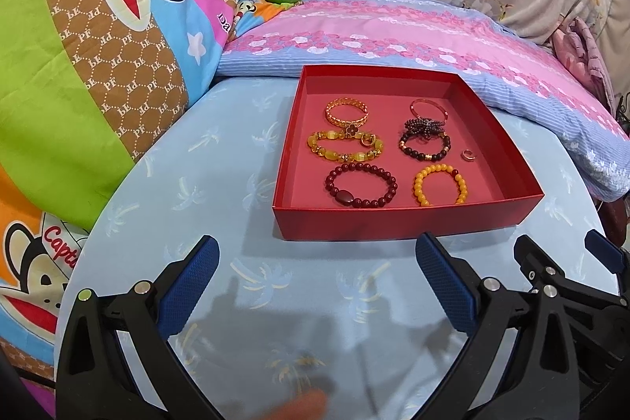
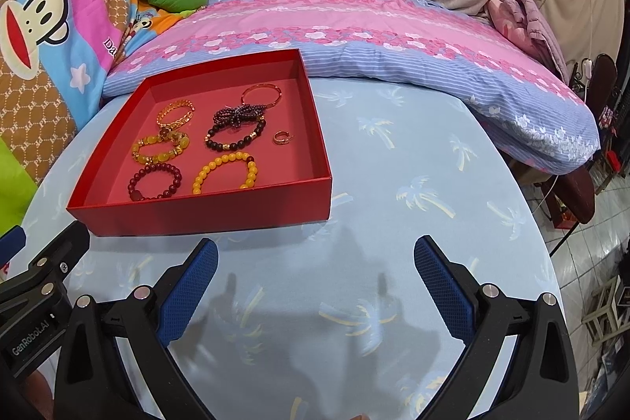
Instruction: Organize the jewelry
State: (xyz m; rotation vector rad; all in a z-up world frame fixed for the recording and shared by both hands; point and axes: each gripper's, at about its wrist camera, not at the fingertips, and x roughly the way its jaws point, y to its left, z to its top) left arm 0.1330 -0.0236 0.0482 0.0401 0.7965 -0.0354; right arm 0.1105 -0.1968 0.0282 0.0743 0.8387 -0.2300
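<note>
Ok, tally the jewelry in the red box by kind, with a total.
Beaded bracelets: 4 (dark red, orange-yellow, yellow stone, dark with gold spacers)
Metal bangles: 2 (gold, rose-gold)
Purple bead cluster: 1
Ring: 1
Total: 8

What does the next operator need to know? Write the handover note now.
Left gripper: open, empty, hovering over the blue palm-print table in front of the red tray.
Right gripper: open, empty, beside it.
All visible jewelry sits in the tray: gold bangle, yellow stone bracelet, dark red bead bracelet, orange bead bracelet, dark bead bracelet, purple bead bundle, thin rose bangle, small ring.
Left: nothing obvious outside the tray; check.
</note>
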